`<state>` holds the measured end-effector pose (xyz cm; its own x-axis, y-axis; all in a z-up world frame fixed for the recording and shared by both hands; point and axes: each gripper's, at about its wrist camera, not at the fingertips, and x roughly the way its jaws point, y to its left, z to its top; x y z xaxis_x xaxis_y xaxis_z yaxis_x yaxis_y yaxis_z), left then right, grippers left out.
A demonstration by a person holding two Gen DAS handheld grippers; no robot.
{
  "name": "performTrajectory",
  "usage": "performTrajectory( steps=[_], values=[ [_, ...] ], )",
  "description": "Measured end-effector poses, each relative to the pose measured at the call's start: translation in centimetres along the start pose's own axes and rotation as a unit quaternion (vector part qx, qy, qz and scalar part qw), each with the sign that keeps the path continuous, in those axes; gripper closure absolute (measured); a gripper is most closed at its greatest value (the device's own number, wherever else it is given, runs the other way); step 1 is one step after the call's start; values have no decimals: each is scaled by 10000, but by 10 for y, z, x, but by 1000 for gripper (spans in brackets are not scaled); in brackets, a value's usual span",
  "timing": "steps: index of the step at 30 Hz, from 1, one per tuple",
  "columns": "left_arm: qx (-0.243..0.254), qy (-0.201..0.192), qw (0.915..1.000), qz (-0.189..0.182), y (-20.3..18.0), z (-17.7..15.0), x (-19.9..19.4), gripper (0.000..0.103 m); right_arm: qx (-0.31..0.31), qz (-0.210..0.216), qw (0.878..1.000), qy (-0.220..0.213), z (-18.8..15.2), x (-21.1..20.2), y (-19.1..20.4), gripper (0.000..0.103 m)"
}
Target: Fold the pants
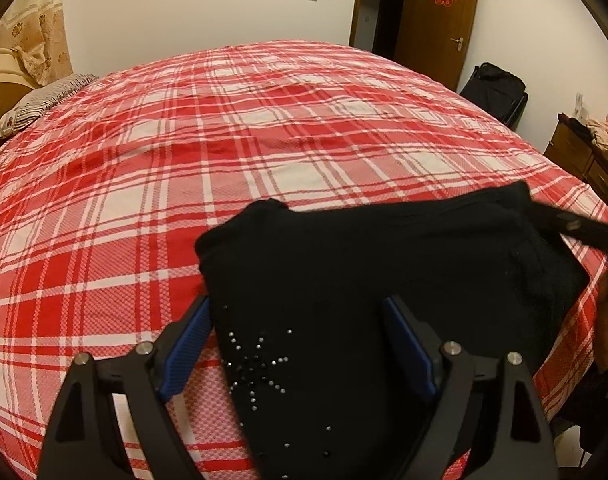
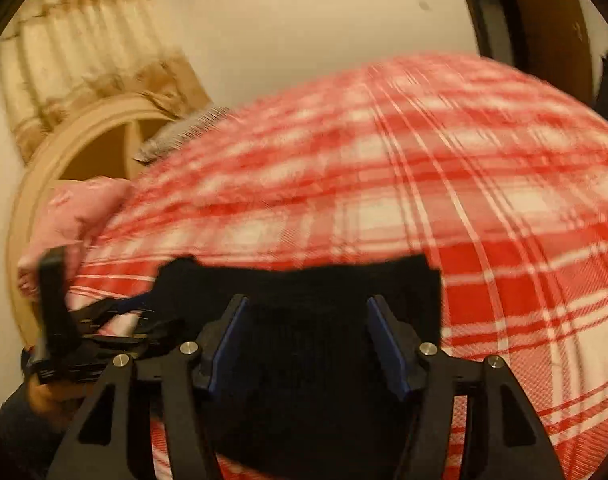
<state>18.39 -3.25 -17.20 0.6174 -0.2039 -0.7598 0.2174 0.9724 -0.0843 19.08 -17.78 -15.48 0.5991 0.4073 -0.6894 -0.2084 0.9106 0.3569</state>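
Black pants (image 1: 383, 264) lie folded in a thick stack on the red plaid bed sheet (image 1: 224, 140), near its front right edge. A star of small rhinestones (image 1: 260, 364) marks the near part. My left gripper (image 1: 296, 300) is open above the pants' near left edge, blue pads apart and off the cloth. The right gripper's finger (image 1: 583, 232) reaches in at the far right corner. In the blurred right wrist view, my right gripper (image 2: 307, 300) is open astride the pants (image 2: 304, 344), pads not pressing. The left gripper (image 2: 56, 320) shows at the left there.
A striped pillow (image 1: 40, 104) and a cream headboard (image 1: 0, 80) are at the far left. A pink pillow (image 2: 76, 216) lies by the headboard. A brown door (image 1: 435, 20), a black bag (image 1: 495, 88) and a wooden dresser (image 1: 575, 152) stand to the right.
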Motion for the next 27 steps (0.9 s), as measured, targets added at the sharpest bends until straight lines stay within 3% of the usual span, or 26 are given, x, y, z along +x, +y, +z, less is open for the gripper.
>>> performTrajectory(
  steps=[3,13,19,22,27],
  values=[
    [-28,24,10000,-50,0,-1,1,15,121,155,9998,14,-3,2,-11,41],
    [45,54,9999,-74,-2,-6,-10,15,-167,-225,9995,-119,-23,-31,0,41],
    [158,76,9997,-168,-7,-28,-23,14,-569,-839,9948,103,-48,-31,-2,41],
    [143,97,9998,-125,-7,-37,-18,4,-76,-401,9989,232,-58,-22,-26,41],
    [-7,70,9997,-226,-1,-34,-21,4,-49,-295,9993,241,-57,-27,-26,41]
  ],
)
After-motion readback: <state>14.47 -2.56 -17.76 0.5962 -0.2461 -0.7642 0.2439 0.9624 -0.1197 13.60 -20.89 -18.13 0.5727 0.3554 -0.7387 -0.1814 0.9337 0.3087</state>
